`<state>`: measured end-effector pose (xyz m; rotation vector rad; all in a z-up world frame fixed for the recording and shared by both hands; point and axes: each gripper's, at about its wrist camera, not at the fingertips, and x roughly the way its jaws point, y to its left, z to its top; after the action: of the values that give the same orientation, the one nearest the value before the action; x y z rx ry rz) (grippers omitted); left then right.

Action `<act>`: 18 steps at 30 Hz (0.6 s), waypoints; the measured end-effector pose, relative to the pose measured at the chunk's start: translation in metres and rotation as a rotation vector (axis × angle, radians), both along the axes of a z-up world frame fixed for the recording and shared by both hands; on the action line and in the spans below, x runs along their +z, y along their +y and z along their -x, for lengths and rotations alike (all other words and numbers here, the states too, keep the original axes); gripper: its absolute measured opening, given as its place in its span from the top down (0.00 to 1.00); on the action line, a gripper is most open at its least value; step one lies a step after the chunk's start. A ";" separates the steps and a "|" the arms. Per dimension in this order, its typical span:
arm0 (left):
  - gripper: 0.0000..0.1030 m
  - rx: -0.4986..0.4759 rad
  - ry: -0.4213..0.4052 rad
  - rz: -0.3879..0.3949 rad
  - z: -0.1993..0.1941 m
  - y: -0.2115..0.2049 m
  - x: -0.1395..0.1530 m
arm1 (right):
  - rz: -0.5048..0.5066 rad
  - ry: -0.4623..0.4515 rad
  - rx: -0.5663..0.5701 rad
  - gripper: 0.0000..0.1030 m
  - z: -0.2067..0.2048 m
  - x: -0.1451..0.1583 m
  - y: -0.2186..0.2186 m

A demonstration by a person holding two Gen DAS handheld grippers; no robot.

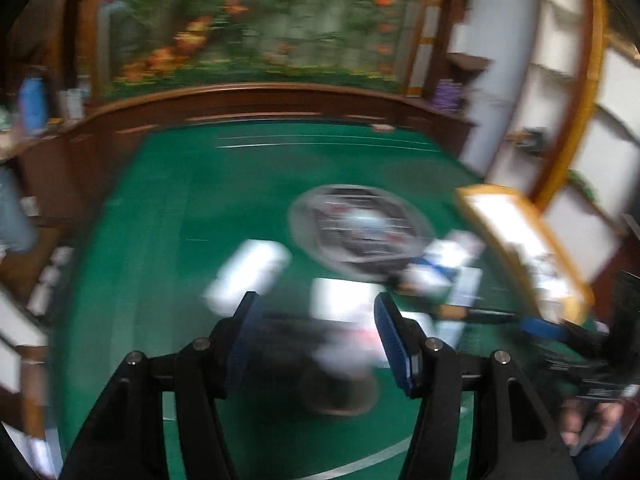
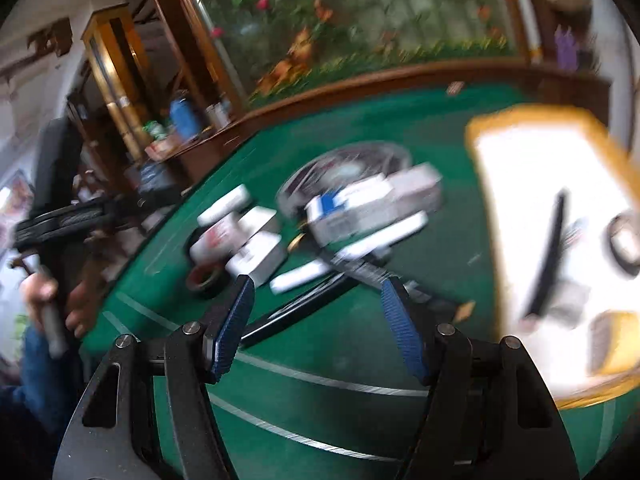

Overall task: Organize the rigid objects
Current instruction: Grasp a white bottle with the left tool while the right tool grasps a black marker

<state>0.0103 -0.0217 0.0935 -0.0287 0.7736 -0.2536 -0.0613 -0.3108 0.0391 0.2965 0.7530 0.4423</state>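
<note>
Both views are smeared by motion. On the green table [image 1: 168, 208] lie several white boxes [image 2: 248, 248], a blue-and-white box [image 2: 340, 204], a dark tape roll [image 2: 206, 276] and a long black rod [image 2: 296, 312], all beside a round silver plate [image 2: 360, 156]. My left gripper [image 1: 316, 308] hangs open over a white box [image 1: 344, 300] and the tape roll [image 1: 340, 396]. Another white box [image 1: 248, 272] lies just left of it. My right gripper [image 2: 316, 286] is open above the rod, gripping nothing.
A white tray with a yellow rim [image 2: 520, 114] stands at the right with a few small items in it; its rim [image 1: 500, 190] also shows in the left view. A wooden rail borders the table. A person's hand [image 2: 40, 292] is at the left.
</note>
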 end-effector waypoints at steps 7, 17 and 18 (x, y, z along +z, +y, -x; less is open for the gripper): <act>0.43 0.000 0.115 -0.107 -0.068 0.018 -0.034 | -0.073 0.059 -0.036 0.35 -0.008 -0.011 -0.016; 0.63 0.083 0.202 -0.151 -0.119 -0.001 -0.086 | -0.017 0.029 -0.034 0.35 -0.008 -0.003 -0.012; 0.63 0.088 0.206 -0.141 -0.119 0.001 -0.085 | 0.005 0.032 -0.032 0.35 -0.007 -0.002 -0.011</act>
<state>0.1291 -0.0204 0.0084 0.0453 0.9912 -0.1130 -0.0541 -0.3214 0.0373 0.3114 0.7799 0.4067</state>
